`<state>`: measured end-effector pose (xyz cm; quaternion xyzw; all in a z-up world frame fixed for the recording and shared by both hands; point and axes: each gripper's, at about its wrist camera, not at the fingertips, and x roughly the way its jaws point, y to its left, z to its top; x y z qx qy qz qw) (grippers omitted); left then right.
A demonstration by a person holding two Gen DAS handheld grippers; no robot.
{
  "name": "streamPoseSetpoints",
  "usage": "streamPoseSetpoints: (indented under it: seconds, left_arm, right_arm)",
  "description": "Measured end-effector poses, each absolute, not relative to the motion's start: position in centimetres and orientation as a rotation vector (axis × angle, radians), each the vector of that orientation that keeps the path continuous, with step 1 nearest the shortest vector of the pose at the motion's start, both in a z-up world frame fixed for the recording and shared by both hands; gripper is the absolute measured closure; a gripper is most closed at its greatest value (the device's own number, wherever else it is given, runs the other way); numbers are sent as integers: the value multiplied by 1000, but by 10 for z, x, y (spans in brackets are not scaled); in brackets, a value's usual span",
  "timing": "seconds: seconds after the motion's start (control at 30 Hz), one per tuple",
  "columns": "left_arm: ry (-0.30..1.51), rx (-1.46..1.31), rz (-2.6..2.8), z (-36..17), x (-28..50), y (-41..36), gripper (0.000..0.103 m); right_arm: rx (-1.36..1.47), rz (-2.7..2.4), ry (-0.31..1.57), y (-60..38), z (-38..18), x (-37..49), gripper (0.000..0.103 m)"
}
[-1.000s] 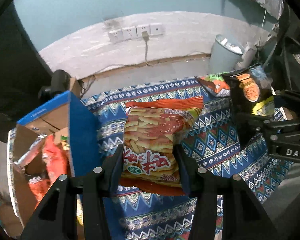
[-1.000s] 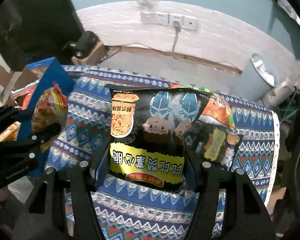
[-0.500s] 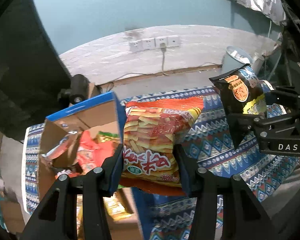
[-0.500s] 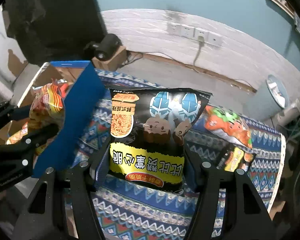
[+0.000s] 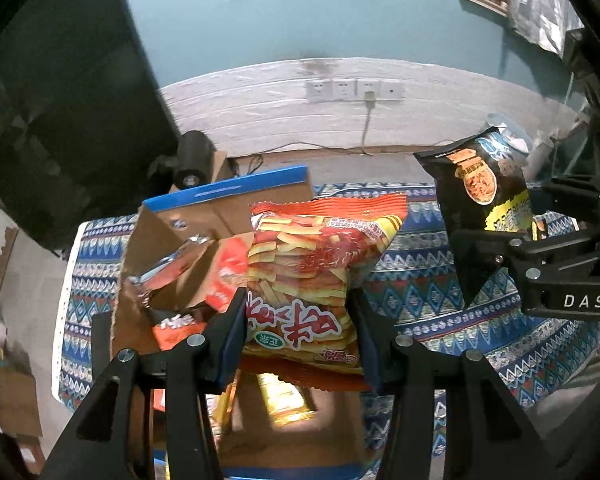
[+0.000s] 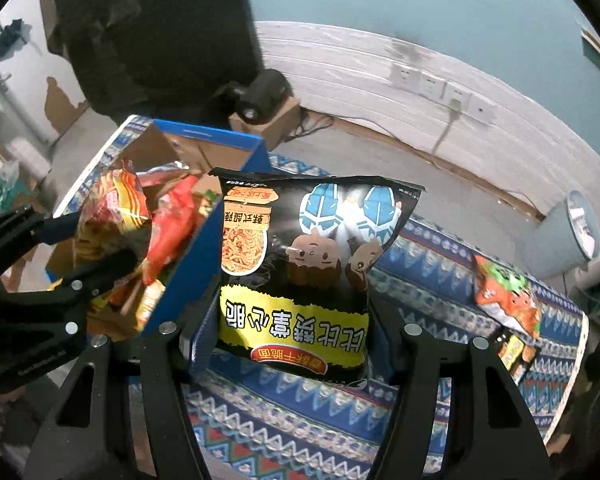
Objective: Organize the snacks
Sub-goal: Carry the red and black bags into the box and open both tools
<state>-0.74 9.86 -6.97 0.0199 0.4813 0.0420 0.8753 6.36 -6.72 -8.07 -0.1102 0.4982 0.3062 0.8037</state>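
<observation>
right now the cardboard box (image 5: 220, 216) is the landmark for everything. the left gripper (image 5: 300, 332) is clamped on the orange chip bag (image 5: 312, 276), its jaws pinching the lower part of the pack from both sides, and the bag hangs directly above the box's open mouth, with other packets (image 5: 180, 264) already lying inside below and to the left of it. the bag's long axis runs up and away from the gripper, its crimped top edge pointing toward the far flap of the box, its printed face toward the camera. that makes the left hand the nearer one to the box; a release from here looks likely to drop the bag inside.

the right gripper (image 6: 292, 336) is closed on the black noodle snack bag (image 6: 308, 264), held just outside the box's blue side wall (image 6: 204, 256), to the right of the box and above the patterned worktop (image 6: 300, 412). its long axis also stands upright from the jaws, top seam toward the wall, print upside down to the camera. it would need to travel left over the box rim. a third packet (image 6: 504, 296) lies flat on the worktop, well apart to the right of the box.
</observation>
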Motion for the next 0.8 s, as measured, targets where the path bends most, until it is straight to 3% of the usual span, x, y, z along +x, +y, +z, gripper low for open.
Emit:
streamPoseSetpoints:
  seconds: [0.8]
  left_arm:
    - [1035,-122,253,-86,-28,206,53]
  right_arm:
    - [-273,778,1112,48,-91,68,39]
